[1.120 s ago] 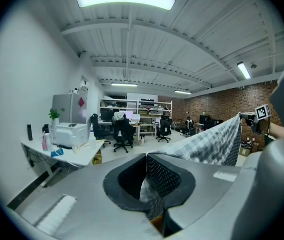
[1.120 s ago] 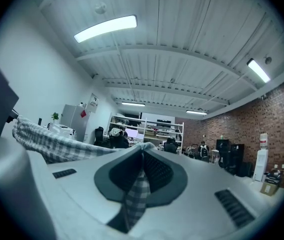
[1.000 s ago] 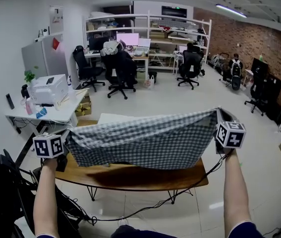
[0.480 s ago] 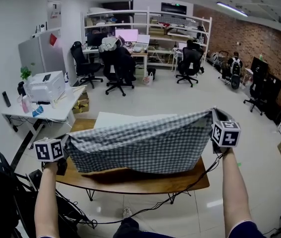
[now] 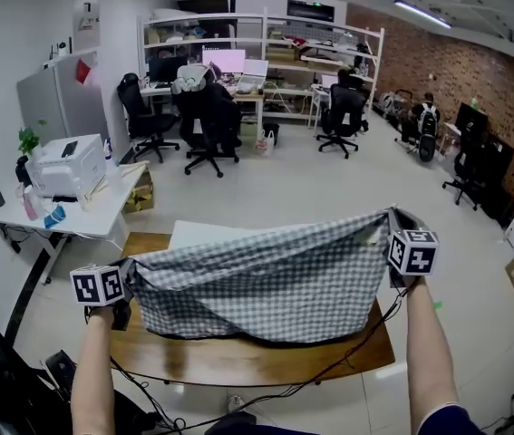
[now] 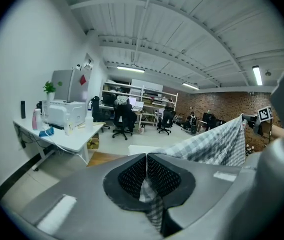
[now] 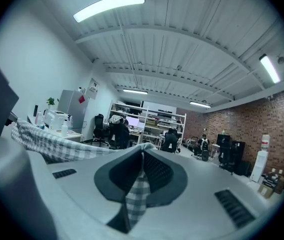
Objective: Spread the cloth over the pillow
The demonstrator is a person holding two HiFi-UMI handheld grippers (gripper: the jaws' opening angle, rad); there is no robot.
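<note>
cloth [image 5: 266,279]: checked, stretched in the air above tabletop [image 5: 238,362]
left gripper [image 6: 147,183]: clamped on cloth corner, 9 o'clock
right gripper [image 7: 142,176]: clamped on cloth corner, 3 o'clock
pillow [image 5: 198,234]: white, 12 o'clock of cloth, mostly hidden

The work area contains one checked cloth [image 5: 266,275], one white pillow [image 5: 198,235], one wooden table [image 5: 238,356] and two grippers: the left gripper [image 6: 147,176] and the right gripper [image 7: 142,171]. The room behind holds one white desk [image 5: 84,216], one printer [image 5: 64,163], one refrigerator [image 5: 57,107], one potted plant [image 5: 26,141] and at least four black office chairs [image 5: 143,120]. Two ceiling light strips [image 5: 421,13] are visible in the head view.
</note>
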